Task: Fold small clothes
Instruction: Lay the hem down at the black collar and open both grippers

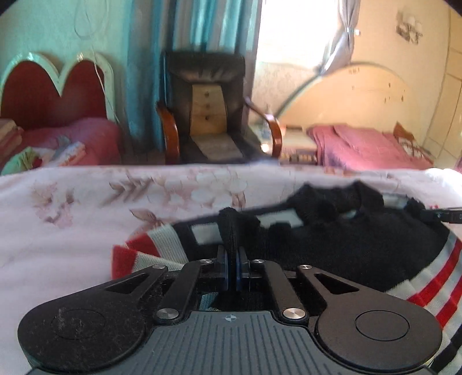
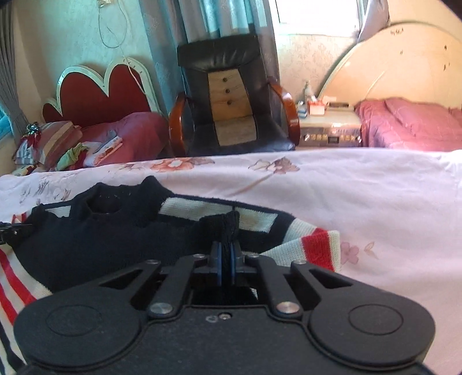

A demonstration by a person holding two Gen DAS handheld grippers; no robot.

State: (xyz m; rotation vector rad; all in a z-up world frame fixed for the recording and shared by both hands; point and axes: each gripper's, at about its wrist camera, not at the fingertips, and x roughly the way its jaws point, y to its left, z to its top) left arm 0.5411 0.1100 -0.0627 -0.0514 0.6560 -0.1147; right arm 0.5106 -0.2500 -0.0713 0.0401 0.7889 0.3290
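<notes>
Pinching a fold of black knit, your left gripper (image 1: pixel 231 253) has its blue pads pressed together on the sweater (image 1: pixel 332 242), with a ridge of fabric standing up just past the fingertips. Your right gripper (image 2: pixel 226 256) does the same on its side: jaws drawn in tight, a tuft of the dark knit caught between the pads. The sweater (image 2: pixel 101 239) lies crumpled across the floral bedsheet (image 1: pixel 86 202), its black body between your two grippers, white panels near the collar and red-and-white striped cuffs spilling out to either side. In the left wrist view, the right gripper's tip shows at the far right edge, touching the garment. Beyond the sheet's far edge stands a dark leather armchair (image 2: pixel 231 95) with curved wooden arms and a tan panel down its back. To its left sits a red bed with a scalloped headboard (image 2: pixel 98 92) and a heap of clothes; to its right, a bedside cabinet (image 2: pixel 329 127) and a second bed under a pink cover (image 2: pixel 410 124), with teal curtains (image 2: pixel 225 17) hanging behind the chair.
</notes>
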